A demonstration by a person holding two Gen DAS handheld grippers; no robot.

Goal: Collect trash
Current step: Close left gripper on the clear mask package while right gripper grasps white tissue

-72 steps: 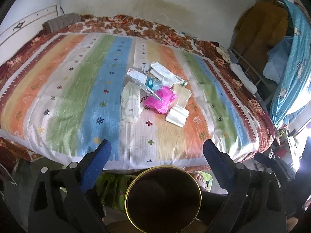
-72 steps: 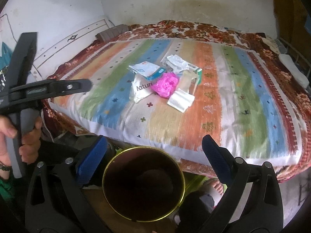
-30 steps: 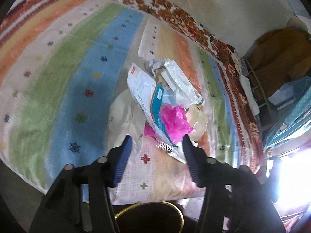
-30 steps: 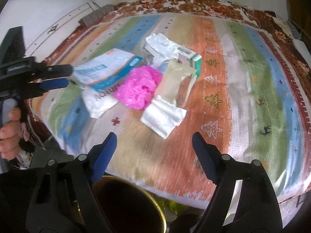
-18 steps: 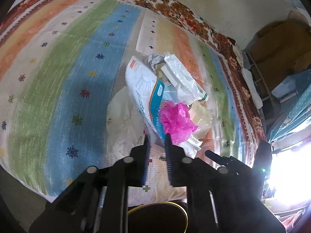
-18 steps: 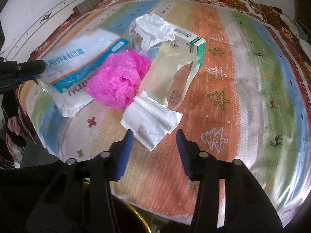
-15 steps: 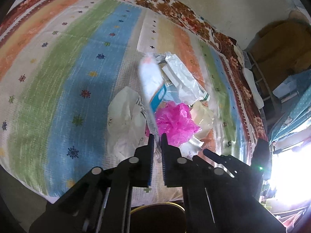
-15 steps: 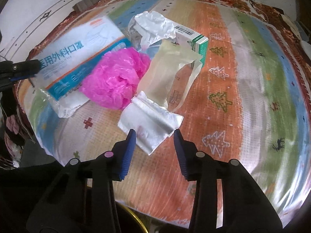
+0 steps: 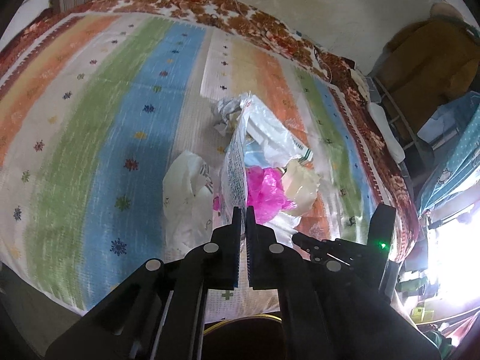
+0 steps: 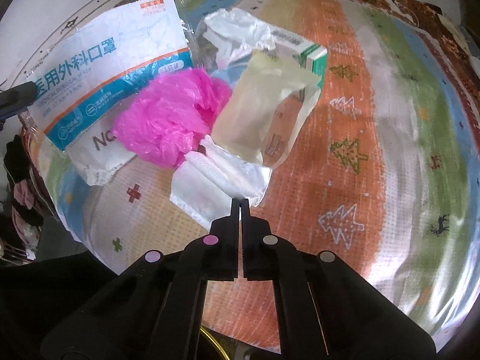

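Crinkled white-and-blue mask packet (image 10: 99,60) pinched by left claw (image 9: 243,208); right claw (image 10: 239,201) pinches clear wrapper (image 10: 216,186).

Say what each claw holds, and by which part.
Left claw: mask packet, by its corner. Right claw: clear wrapper, by its near edge.

Trash is bunched mid-bed: crumpled pink plastic bag (image 10: 168,120), green-and-white carton (image 10: 309,52), beige pouch (image 10: 258,111) and white wrappers touch or overlap, no gap to slip between them. The raised blue-and-white mask packet (image 10: 99,63) walls off the pile's left flank. Striped woven bedspread (image 10: 390,138) right of the pile is bare and open, as are the green and blue stripes (image 9: 90,138) on the left.
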